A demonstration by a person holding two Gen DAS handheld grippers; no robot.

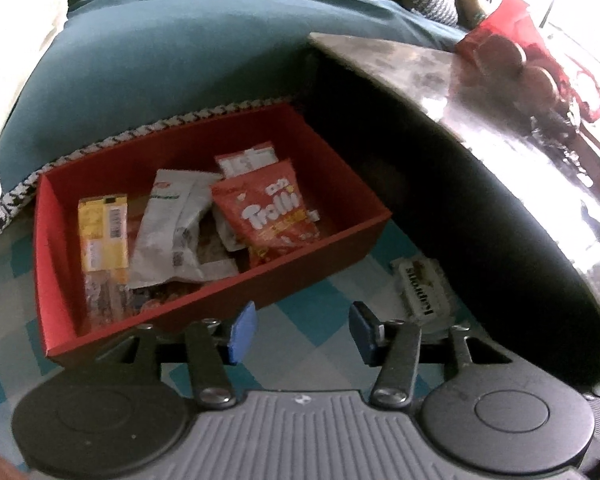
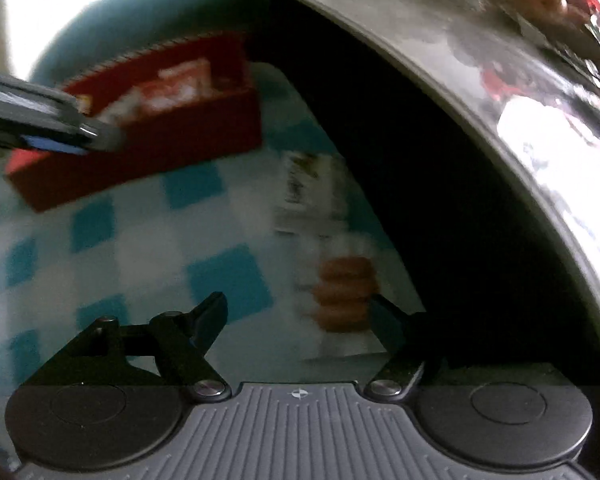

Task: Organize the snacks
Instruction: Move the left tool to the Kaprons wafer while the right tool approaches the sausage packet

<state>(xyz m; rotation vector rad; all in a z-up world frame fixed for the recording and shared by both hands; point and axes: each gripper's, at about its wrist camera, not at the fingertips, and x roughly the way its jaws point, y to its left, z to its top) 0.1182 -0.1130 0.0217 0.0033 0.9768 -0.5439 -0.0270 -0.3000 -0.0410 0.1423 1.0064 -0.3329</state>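
Observation:
A red open box (image 1: 320, 264) stands on the checked floor cloth in front of a teal sofa. It holds a red Trolli bag (image 1: 272, 212), a white pouch (image 1: 176, 224), a yellow carton (image 1: 102, 236) and a red-and-white packet (image 1: 248, 158). My left gripper (image 1: 302, 330) hangs open and empty at the box's near right corner. A white biscuit packet (image 1: 424, 292) lies on the cloth to the right of the box. In the blurred right wrist view my right gripper (image 2: 298, 318) is open low over that packet (image 2: 324, 216), whose near end lies by the right finger.
A glossy table (image 1: 420, 68) curves across the right, dark underneath, with a red cookie bag (image 1: 520, 52) on top. The teal sofa cushion (image 1: 180, 60) lies behind the box. The left gripper's fingers (image 2: 100, 132) cross in front of the red box (image 2: 160, 140) in the right wrist view.

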